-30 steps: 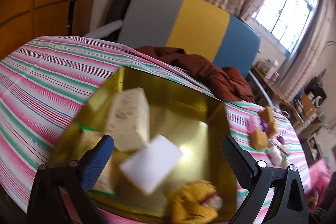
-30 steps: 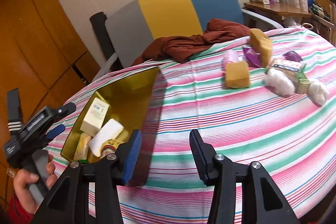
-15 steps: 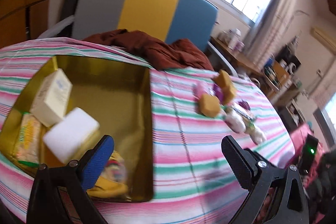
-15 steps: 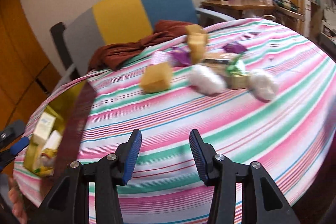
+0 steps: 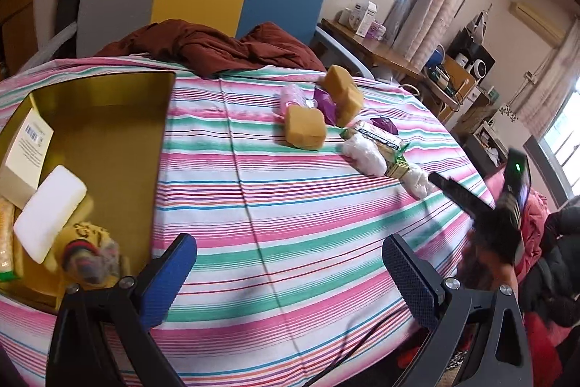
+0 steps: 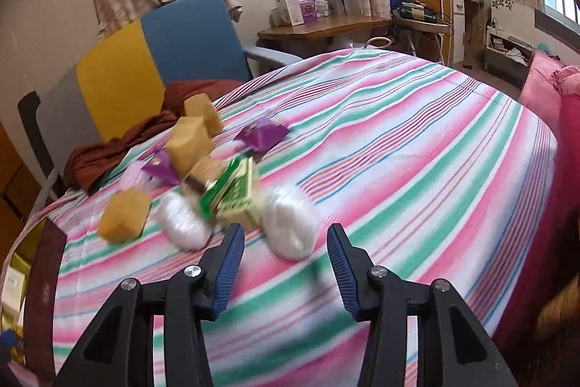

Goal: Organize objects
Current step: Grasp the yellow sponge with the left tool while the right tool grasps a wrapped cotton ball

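Gold tin (image 5: 108,133) only leftward

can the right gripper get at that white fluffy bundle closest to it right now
Probably yes. The right gripper is open and empty, and the white bundle lies just ahead of its fingertips on the striped cloth, with nothing between.

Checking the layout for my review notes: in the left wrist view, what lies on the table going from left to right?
Gold tin holding a white block → nearest yellow sponge → green-wrapped packet → white fluffy bundle → right gripper, reaching in from the right edge.
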